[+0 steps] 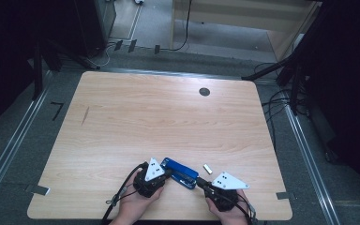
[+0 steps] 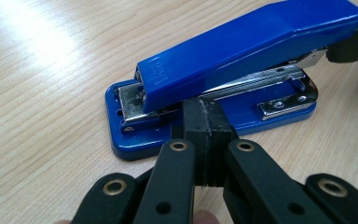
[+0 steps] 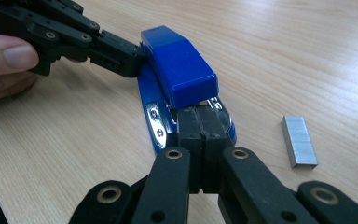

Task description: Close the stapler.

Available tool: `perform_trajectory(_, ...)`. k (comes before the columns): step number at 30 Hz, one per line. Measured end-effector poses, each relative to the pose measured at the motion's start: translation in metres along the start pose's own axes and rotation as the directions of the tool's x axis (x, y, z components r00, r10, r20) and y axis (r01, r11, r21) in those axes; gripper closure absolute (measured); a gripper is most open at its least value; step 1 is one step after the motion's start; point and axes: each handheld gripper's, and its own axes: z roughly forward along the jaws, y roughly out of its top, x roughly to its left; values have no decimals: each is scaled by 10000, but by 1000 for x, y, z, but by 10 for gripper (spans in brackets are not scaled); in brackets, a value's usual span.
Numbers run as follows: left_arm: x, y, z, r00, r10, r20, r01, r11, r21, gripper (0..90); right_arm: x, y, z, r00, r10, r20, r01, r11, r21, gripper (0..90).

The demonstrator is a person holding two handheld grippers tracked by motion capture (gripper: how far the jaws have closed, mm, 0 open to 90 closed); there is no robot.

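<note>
A blue stapler point(image 1: 180, 169) lies near the table's front edge, its blue top cover point(image 2: 242, 51) angled a little above the metal magazine. My left gripper point(image 1: 171, 172) is shut, and its tips point(image 2: 203, 112) press against the stapler's long side between cover and base. My right gripper point(image 1: 198, 182) is also shut, its tips point(image 3: 203, 119) touching the stapler's rear end point(image 3: 177, 70) under the cover. Nothing shows between either pair of jaws. In the right gripper view the left gripper point(image 3: 130, 58) meets the stapler from the upper left. A hand holds each gripper.
A short strip of staples point(image 1: 207, 168) lies on the wood just right of the stapler point(image 3: 299, 140). A dark round grommet point(image 1: 204, 91) sits at the table's far side. The wooden table point(image 1: 168, 122) stretches wide beyond the stapler.
</note>
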Motion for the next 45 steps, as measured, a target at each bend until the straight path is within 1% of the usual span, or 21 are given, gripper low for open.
perform_trajectory(7, 0, 0, 0, 10000, 18, -12, -18, 10000, -2, 900, 2, 5, -3, 10000, -52, 39, 53, 9994, -342, 900)
perform_trajectory(14, 0, 0, 0, 10000, 42, -65, -42, 10000, -1, 900, 3, 10, -5, 9997, -227, 33, 229, 9972, -716, 900)
perform_trajectory(18, 0, 0, 0, 9999, 14, -116, -15, 10000, -33, 900, 4, 13, -5, 9998, -211, 31, 213, 9957, -904, 900)
perform_trajectory(21, -1, 0, 0, 9998, 78, -183, -78, 10000, -9, 900, 6, 17, -6, 9997, -261, 36, 263, 9940, -1064, 900)
perform_trajectory(25, -2, 0, 0, 9997, 114, -235, -114, 9999, -36, 900, 7, 23, -6, 9998, -220, -15, 216, 9915, -1284, 900)
perform_trajectory(27, -2, 1, 0, 9995, 152, -273, -153, 9999, -7, 900, 8, 26, -6, 9996, -268, 98, 278, 9911, -1301, 900)
perform_trajectory(30, -2, 1, 1, 9994, 162, -293, -162, 9999, -11, 900, 7, 30, -5, 9997, -212, 136, 229, 9910, -1321, 900)
perform_trajectory(37, -3, 0, 1, 9992, 244, -323, -245, 9997, -32, 900, 10, 36, -5, 9997, -235, 7, 234, 9905, -1356, 900)
perform_trajectory(45, -4, 0, 1, 9989, 283, -367, -285, 9996, -62, 900, 14, 44, -3, 9997, -243, -98, 225, 9877, -1545, 900)
